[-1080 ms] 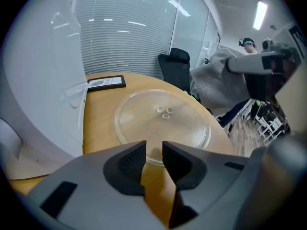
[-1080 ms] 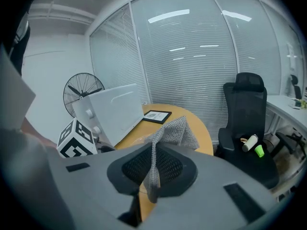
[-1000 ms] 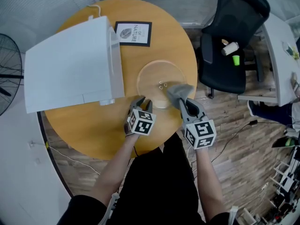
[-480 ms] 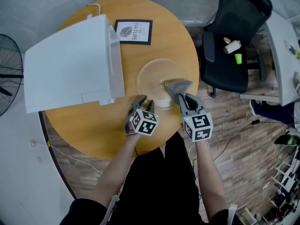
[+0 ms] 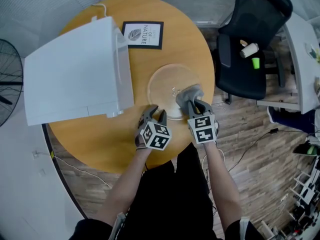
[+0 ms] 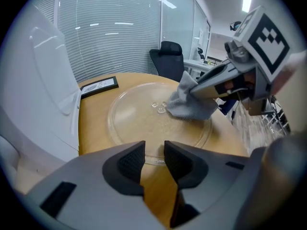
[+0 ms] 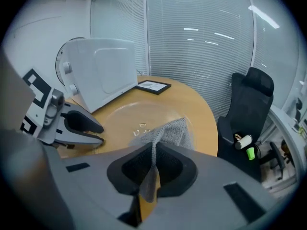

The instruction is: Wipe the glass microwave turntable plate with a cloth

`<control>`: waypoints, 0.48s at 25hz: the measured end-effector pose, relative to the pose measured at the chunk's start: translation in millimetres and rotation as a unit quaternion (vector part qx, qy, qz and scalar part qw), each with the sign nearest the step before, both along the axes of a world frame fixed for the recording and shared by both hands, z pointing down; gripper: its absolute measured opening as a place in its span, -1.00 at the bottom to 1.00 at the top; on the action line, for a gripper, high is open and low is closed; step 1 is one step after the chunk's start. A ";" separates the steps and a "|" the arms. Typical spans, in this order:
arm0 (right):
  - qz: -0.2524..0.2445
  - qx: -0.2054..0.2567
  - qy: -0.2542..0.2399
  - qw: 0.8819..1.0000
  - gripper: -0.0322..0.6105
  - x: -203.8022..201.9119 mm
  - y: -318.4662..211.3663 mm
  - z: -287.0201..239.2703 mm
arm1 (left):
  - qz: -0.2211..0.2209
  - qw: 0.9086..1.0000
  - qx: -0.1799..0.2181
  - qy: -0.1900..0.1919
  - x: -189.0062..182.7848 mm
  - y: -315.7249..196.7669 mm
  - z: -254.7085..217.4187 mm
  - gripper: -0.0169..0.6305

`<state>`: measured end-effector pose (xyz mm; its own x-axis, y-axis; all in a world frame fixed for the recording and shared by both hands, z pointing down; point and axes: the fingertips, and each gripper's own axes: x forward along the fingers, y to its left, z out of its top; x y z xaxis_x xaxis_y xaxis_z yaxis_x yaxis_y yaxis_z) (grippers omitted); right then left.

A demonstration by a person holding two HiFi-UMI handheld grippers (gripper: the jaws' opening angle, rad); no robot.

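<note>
Right tongs (image 5: 194, 105) clamped cloth (image 5: 188, 93) on glass plate (image 5: 162, 81); left tongs (image 5: 155, 111) had just been opening, empty. Risk: unheld plate could slide across worktop (image 5: 95, 134) under wiping push.

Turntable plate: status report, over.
Left gripper just opened, empty. Right gripper clamps cloth, cloth down on glass plate. Microwave beside plate, apart.

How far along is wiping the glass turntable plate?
Done: the round clear glass plate lies on the wooden table; the right gripper grips the grey cloth. In hand: cloth rests on the plate. Remaining: seemingly most wiping. The left gripper, jaws just opened, empty, sits at the rim.
</note>
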<state>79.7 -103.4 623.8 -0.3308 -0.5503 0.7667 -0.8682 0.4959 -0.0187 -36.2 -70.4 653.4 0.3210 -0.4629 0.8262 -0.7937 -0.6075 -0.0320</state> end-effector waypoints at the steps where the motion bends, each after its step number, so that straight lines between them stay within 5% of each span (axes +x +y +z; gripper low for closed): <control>1: 0.003 -0.006 0.007 1.000 -0.83 0.7 -1.1 4.9 | 0.001 1.000 0.000 0.000 -0.1 0.0 -0.1 -0.61; 12: 0.044 -0.015 0.042 0.998 -0.82 14.9 -40.9 27.9 | 0.013 1.000 0.010 -0.001 0.7 1.0 -0.2 -0.61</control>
